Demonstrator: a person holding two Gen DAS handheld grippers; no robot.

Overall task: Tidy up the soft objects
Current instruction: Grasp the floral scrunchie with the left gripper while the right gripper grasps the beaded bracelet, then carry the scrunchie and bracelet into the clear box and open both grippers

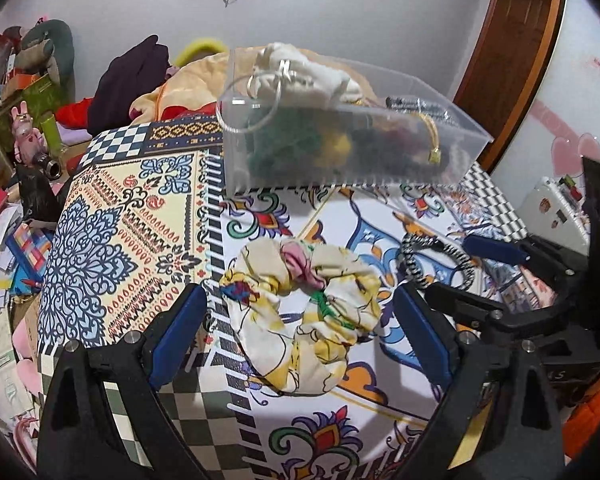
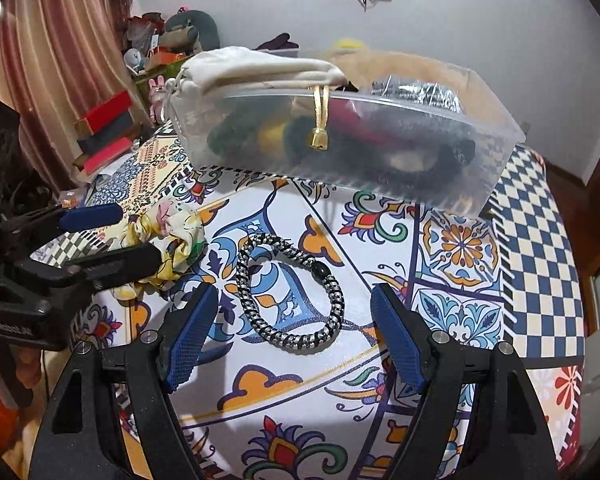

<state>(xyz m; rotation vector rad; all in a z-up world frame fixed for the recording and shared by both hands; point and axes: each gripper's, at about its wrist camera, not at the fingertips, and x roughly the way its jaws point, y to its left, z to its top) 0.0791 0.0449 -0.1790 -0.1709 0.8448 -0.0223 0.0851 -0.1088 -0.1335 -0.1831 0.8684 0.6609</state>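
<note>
A floral cream scrunchie [image 1: 304, 312] [image 2: 172, 228] lies on the patterned tablecloth [image 1: 140, 220]. My left gripper [image 1: 300, 292] [image 2: 138, 232] is open and straddles it, its blue pads clear of the fabric on both sides. To the right lies a black-and-white braided hair tie [image 2: 336, 292] [image 1: 410, 256]. My right gripper [image 2: 294, 292] [image 1: 450, 266] is open around it and not touching it. Behind both stands a clear plastic box [image 1: 260, 160] [image 2: 380, 176] holding several hair ties, with a white drawstring pouch [image 1: 300, 72] [image 2: 252, 68] on its rim.
The table's left edge drops to a floor cluttered with papers and books [image 1: 4, 240]. Stacked red and blue books [image 2: 104, 132] and plush toys [image 2: 188, 28] stand at the back left. A checkered cloth border [image 2: 540, 260] marks the right side, with a wooden door [image 1: 512, 40] beyond.
</note>
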